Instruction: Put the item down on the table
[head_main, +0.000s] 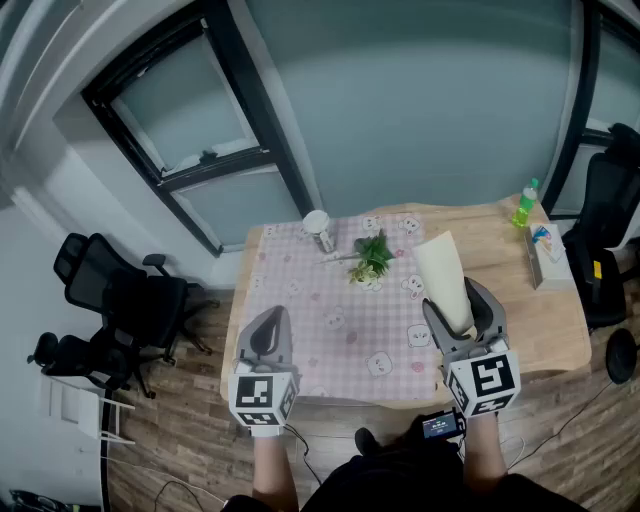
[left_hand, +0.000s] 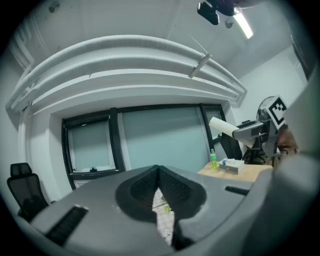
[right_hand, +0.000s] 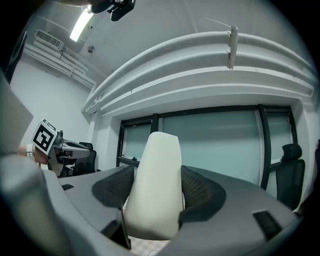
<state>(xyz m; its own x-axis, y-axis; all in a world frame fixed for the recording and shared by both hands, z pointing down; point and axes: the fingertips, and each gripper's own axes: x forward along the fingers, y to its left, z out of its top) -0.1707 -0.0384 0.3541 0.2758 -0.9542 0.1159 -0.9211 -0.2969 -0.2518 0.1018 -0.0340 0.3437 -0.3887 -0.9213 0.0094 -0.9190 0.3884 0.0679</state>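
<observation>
my right hand-held gripper (head_main: 458, 300) clamps the white roll (head_main: 443, 280) over the bench (head_main: 560, 330), right side, ready to lower; left hand-held gripper (head_main: 268, 325) closed, empty.

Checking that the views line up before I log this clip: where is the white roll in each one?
Head view: white roll right of centre, clamped in the right gripper.
Left gripper view: white roll at upper right, sticking out of the right gripper.
Right gripper view: white roll dead centre, between the pads.
Shared landmark: the dark-framed window.
</observation>
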